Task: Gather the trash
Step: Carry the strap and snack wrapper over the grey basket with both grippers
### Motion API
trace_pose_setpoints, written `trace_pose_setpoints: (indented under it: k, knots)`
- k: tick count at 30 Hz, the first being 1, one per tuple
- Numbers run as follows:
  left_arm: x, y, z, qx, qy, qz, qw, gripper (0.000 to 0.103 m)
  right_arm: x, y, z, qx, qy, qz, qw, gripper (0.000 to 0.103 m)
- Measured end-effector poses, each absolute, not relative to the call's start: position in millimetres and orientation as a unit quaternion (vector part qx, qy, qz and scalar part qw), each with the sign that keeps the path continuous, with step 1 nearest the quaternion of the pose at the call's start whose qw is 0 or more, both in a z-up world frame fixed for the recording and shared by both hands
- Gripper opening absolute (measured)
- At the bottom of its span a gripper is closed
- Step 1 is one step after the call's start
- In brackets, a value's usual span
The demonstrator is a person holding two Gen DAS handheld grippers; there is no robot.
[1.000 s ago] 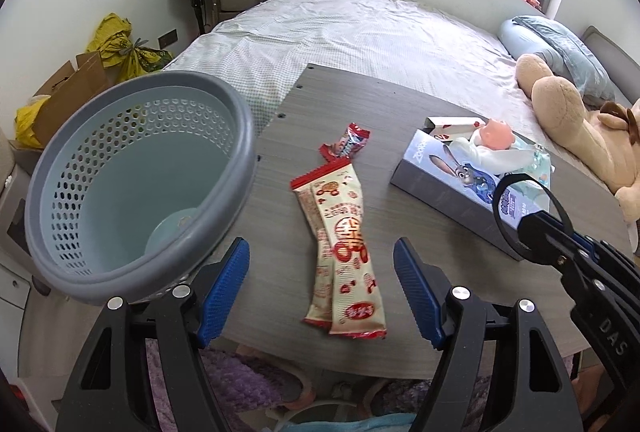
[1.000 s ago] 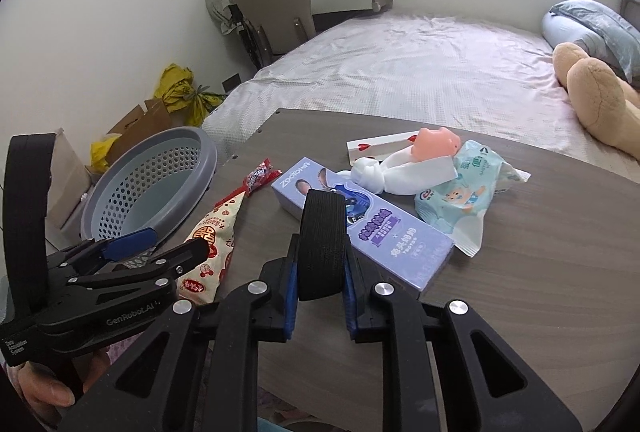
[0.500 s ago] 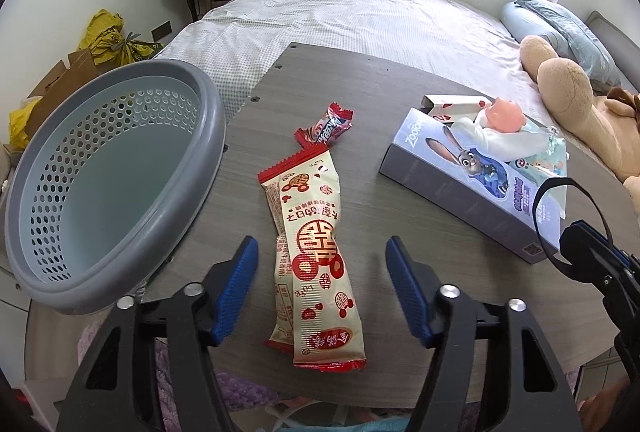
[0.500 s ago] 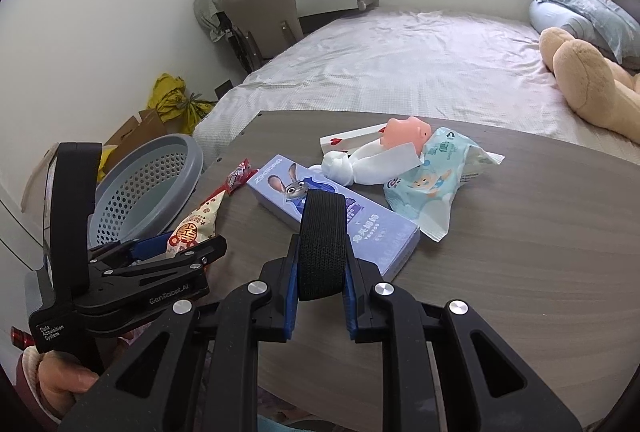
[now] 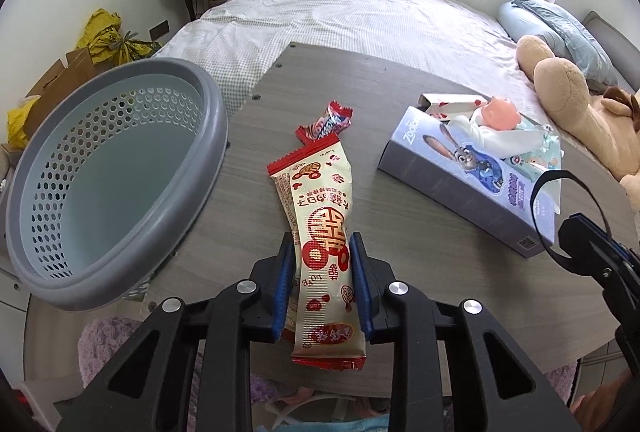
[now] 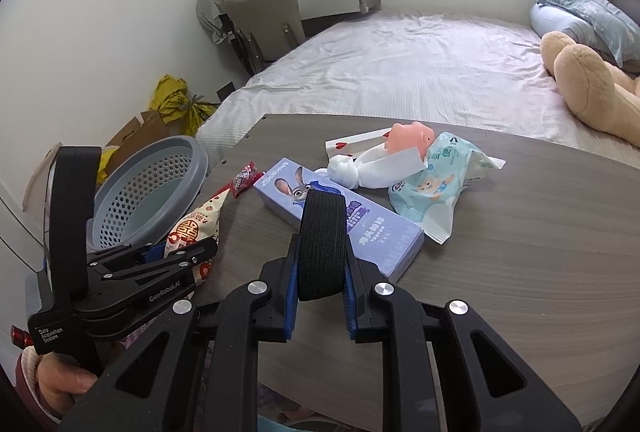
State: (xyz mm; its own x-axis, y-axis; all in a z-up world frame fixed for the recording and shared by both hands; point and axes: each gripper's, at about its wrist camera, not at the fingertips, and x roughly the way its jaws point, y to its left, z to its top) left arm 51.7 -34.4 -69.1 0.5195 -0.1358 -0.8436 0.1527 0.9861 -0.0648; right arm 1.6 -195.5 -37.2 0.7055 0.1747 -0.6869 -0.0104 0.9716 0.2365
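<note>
Right gripper (image 6: pixel 320 268) shut on black strap loop (image 6: pixel 322 244). Left gripper (image 6: pixel 176 256) at left, jaws closing – red-and-cream snack wrapper (image 6: pixel 196 224) between them. Grey perforated basket (image 6: pixel 148 192) behind. Blue rabbit-print box (image 6: pixel 360 228), wet-wipes pack (image 6: pixel 436 184), small red candy wrapper (image 6: pixel 244 180) on wood-grain table (image 6: pixel 540 252).

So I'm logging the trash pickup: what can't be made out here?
- Left wrist: second cream wrapper, mostly under the red-and-cream snack wrapper that the closing left gripper straddles.
- Both views: grey perforated basket floor, hidden by its rim.
- Right wrist: black strap covers the shut right gripper pads.
</note>
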Motion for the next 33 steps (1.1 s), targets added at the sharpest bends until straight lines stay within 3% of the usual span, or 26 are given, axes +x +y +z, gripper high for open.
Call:
trace_pose_setpoints:
  k: [14,33]
  knots:
    - [27.5,-4.9,-23.8,0.006,0.411,-0.062,0.910,0.026,13.6,-162.3,-24.2,0.084,0.378,0.073,0.919,0.019]
    - [39.4,112.9,-15.3,-0.033,0.398,0.033,0.916,0.026,73.0,-60.8,-19.3,0.030,0.388,0.157,0.908,0.019]
